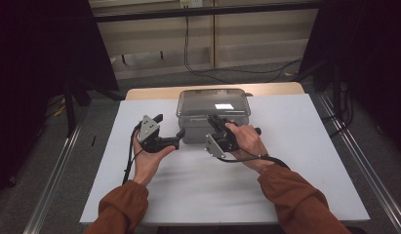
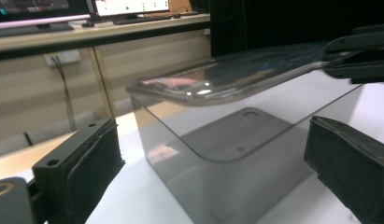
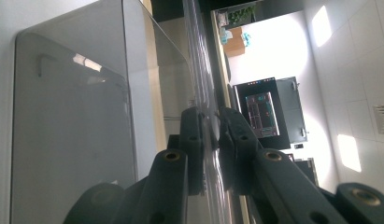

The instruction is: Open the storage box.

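Right claw (image 3: 212,140) clamps the clear, grey-tinted box's (image 1: 212,114) lid rim (image 3: 199,70).

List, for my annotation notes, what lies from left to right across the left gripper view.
Left black padded jaw of the left claw → clear grey plastic box with lid → its right black padded jaw; the right claw pinches the lid's edge at upper right.

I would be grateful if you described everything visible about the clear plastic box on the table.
The clear plastic box is a smoky, see-through rectangular tub with rounded corners and a flat clear lid overhanging its walls. It stands upright at the far middle of the white table and looks empty. The right gripper is shut on the lid's edge; the left gripper faces a corner, open, apart from it.
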Demonstrator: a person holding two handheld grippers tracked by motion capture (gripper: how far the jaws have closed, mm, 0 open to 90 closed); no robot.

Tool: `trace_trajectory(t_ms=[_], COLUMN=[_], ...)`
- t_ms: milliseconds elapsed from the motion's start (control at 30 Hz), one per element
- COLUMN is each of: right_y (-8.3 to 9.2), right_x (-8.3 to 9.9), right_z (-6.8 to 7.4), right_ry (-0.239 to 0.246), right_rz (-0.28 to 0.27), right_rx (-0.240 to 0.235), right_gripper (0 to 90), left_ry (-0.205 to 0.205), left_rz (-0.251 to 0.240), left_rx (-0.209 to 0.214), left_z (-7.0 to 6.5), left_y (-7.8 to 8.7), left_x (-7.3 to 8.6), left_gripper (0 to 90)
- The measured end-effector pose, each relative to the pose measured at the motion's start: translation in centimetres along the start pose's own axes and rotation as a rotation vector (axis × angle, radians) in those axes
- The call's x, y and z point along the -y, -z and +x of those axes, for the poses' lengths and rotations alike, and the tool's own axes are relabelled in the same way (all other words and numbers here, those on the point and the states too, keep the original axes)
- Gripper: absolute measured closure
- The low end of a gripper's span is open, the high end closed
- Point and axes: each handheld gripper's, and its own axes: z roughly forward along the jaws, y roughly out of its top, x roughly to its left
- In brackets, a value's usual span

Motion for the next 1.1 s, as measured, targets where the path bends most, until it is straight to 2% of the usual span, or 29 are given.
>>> trace_trajectory(t_ms=[67, 200, 233, 433, 533, 600, 700, 767, 833, 933, 1100], right_y=[0.0, -0.1, -0.1, -0.2, -0.2, -0.2, -0.2, -0.2, -0.1, -0.1, -0.2], right_x=[0.0, -0.1, -0.1, -0.1, -0.1, -0.2, -0.2, -0.1, -0.1, -0.1, -0.1], right_z=[0.0, -0.3, -0.6, -1.3, -1.2, -1.1, -0.9, -0.8, -0.7, -0.4, -0.2], right_ry=[0.002, 0.0, -0.001, -0.002, 0.0, 0.005, -0.023, -0.019, -0.026, -0.04, -0.045], right_rz=[-0.001, 0.001, 0.0, -0.002, -0.002, 0.001, 0.006, 0.004, 0.004, 0.0, -0.003], right_rx=[-0.002, 0.004, 0.007, 0.013, 0.014, 0.013, -0.005, -0.007, -0.009, -0.014, -0.019], right_gripper=[80.3, 80.3, 80.5, 80.6, 80.5, 80.5, 79.7, 79.6, 79.3, 79.1, 78.6], left_ry=[0.014, -0.004, 0.007, 0.028, 0.002, 0.0, -0.027, -0.046, -0.066, -0.083, -0.099], left_rz=[0.01, 0.0, -0.01, -0.03, -0.023, -0.023, -0.004, -0.015, -0.023, -0.022, -0.031], left_rx=[0.011, -0.007, -0.016, -0.023, -0.027, -0.022, -0.012, 0.002, -0.008, -0.015, 0.0], left_z=[0.1, 0.5, 0.6, 1.2, 1.2, 1.1, 0.8, 0.6, 0.6, 0.6, 0.3], left_y=[-0.7, -1.7, -1.9, -2.8, -3.2, -3.5, -3.7, -3.6, -3.5, -3.5, -3.8], left_x=[-0.1, -0.1, -0.1, -0.5, -0.4, -0.3, -0.2, -0.3, -0.5, -0.5, -0.3], left_gripper=[3.8, 4.6, 7.2, 7.4, 8.4, 10.2, 11.5, 12.2, 14.9, 18.1, 22.3])
